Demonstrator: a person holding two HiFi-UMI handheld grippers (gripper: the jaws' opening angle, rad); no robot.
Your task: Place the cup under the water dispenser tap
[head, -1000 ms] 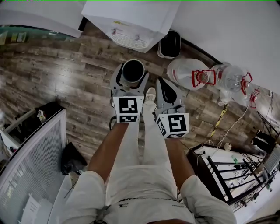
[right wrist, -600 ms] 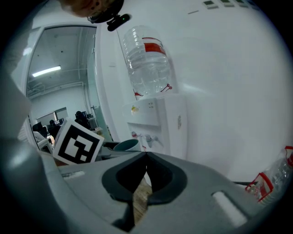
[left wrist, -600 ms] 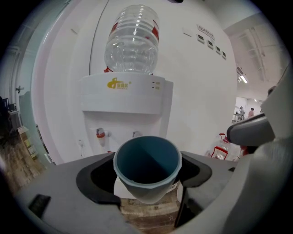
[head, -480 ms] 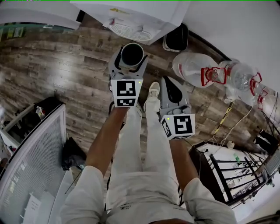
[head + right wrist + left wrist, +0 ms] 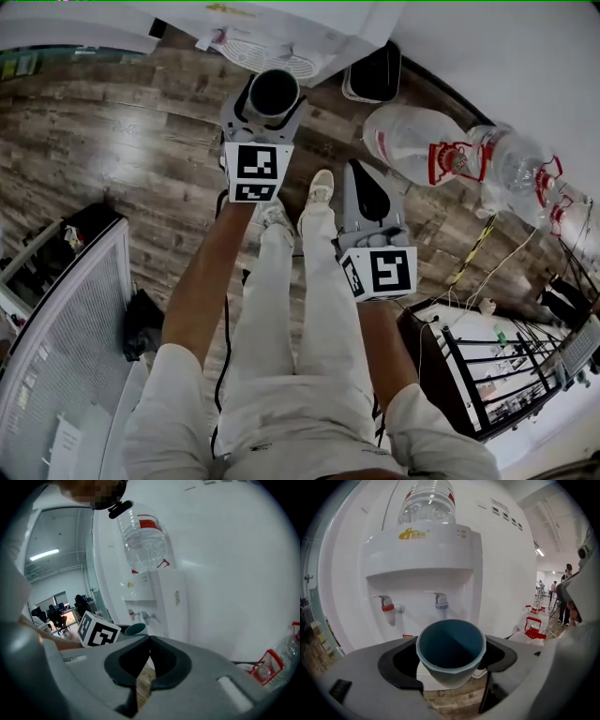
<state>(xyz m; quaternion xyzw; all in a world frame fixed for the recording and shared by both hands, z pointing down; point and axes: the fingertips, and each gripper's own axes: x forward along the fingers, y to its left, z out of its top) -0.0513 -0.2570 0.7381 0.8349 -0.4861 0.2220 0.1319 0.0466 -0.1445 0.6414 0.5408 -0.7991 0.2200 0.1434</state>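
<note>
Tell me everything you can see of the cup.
The cup is a blue-grey tumbler, seemingly plastic, with a round open rim and walls tapering downward. It is empty and upright. The left gripper clamps its sides between wide-set jaws; nothing else touches it. It hangs in front of the water dispenser, near the blue tap, not yet beneath it.

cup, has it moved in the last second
Yes. The cup, held in the left gripper, has moved closer to the water dispenser.

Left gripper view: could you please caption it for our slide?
Left gripper holding an empty blue cup before the dispenser's red tap and blue tap.
</note>
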